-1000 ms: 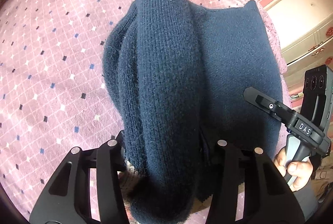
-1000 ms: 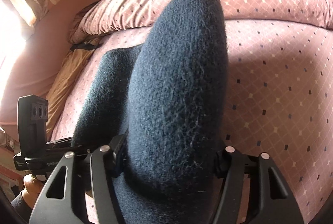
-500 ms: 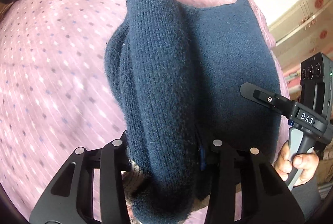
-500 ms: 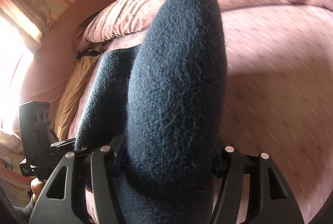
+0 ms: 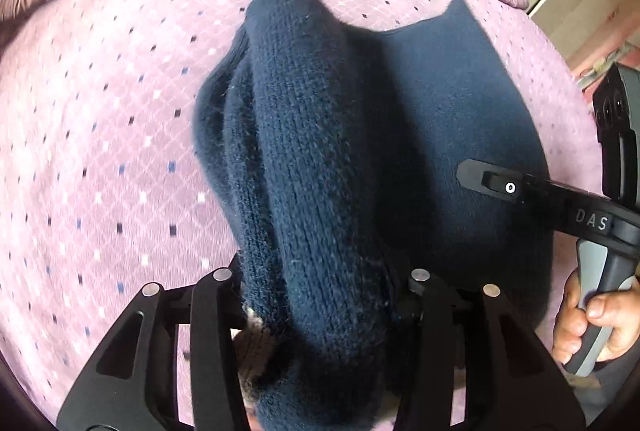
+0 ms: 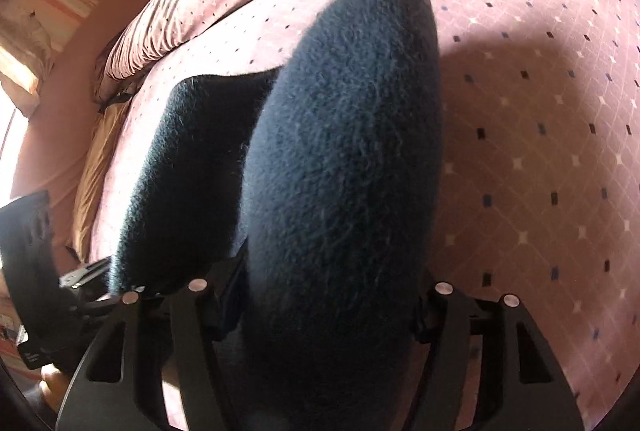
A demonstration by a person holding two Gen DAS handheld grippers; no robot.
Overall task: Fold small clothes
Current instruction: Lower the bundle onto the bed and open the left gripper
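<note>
Both tongs, left [image 5: 320, 295] and right [image 6: 320, 295], stay clenched on the navy knit garment [image 5: 320, 151]. They're tipping down toward the bed [image 5: 100, 111] now, so the lay-down for the fold looks close.

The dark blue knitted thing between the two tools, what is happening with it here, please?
A person is folding a navy knitted garment over a bed with a pink diamond-patterned cover. The left tongs are shut on one bunched end of it, and the right tongs are shut on the other end. The cloth stretches between the two tools, held up above the cover. The person's right hand grips the handle of the right tool. The fold is not yet laid down.
</note>
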